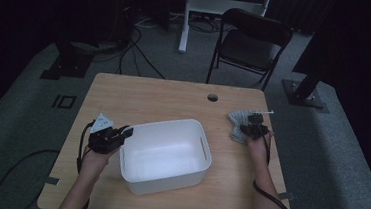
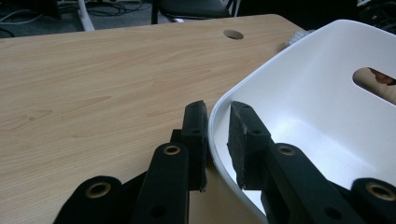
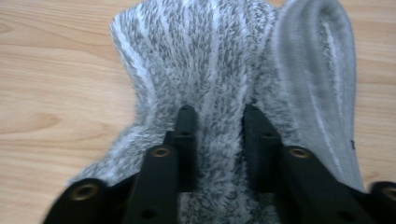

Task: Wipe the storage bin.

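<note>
Right gripper (image 3: 215, 116) pinches the grey sock (image 3: 219, 60) right of the white bin (image 1: 164, 155); lift cleanly. Left gripper (image 2: 217, 126) clamps the bin's rim; hold steady.

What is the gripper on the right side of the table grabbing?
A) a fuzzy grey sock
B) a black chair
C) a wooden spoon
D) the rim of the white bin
A: in the right gripper view the right gripper has its fingers pinched into a fuzzy grey sock lying on the wooden table; the white bin is held by the left gripper.
</note>
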